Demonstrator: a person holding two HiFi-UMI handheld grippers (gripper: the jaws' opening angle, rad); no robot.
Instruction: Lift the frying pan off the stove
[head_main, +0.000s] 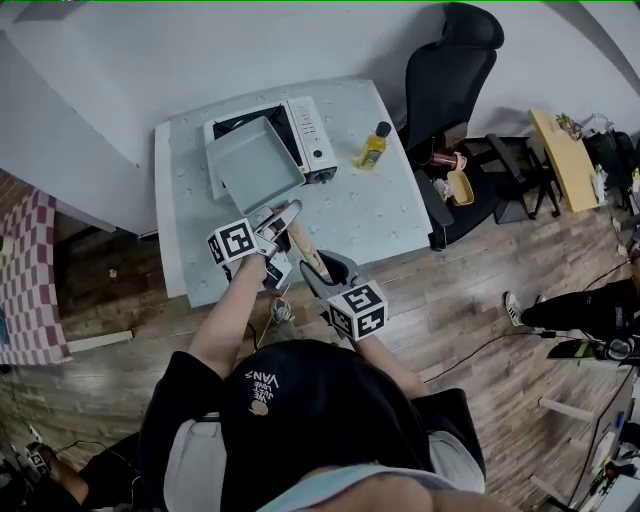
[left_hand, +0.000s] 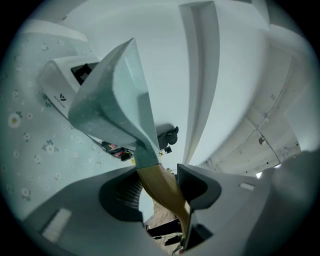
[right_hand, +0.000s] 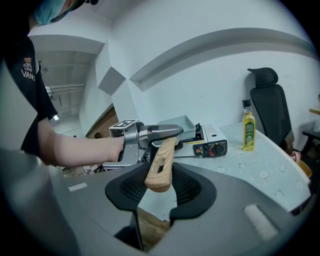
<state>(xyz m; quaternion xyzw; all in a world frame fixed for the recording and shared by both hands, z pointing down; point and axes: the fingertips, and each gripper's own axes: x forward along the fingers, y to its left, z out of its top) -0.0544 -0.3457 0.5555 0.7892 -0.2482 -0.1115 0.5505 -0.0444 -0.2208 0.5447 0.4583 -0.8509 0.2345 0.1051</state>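
Your flower-print pale table (head_main: 385, 205) carries a white portable gas stove (head_main: 318, 140); the square pale-green frying pan (head_main: 255, 165) is tilted over it. Its wooden handle (head_main: 303, 245) is clamped twice — your left gripper (left_hand: 157, 186) near the pan, right gripper (right_hand: 161, 186) on the end.

Black short-sleeved T-shirt (head_main: 300, 430), small white print (head_main: 268, 385), possibly lettering, grey left tongs (head_main: 286, 212), right tongs (head_main: 314, 268), marker cubes (head_main: 232, 242)
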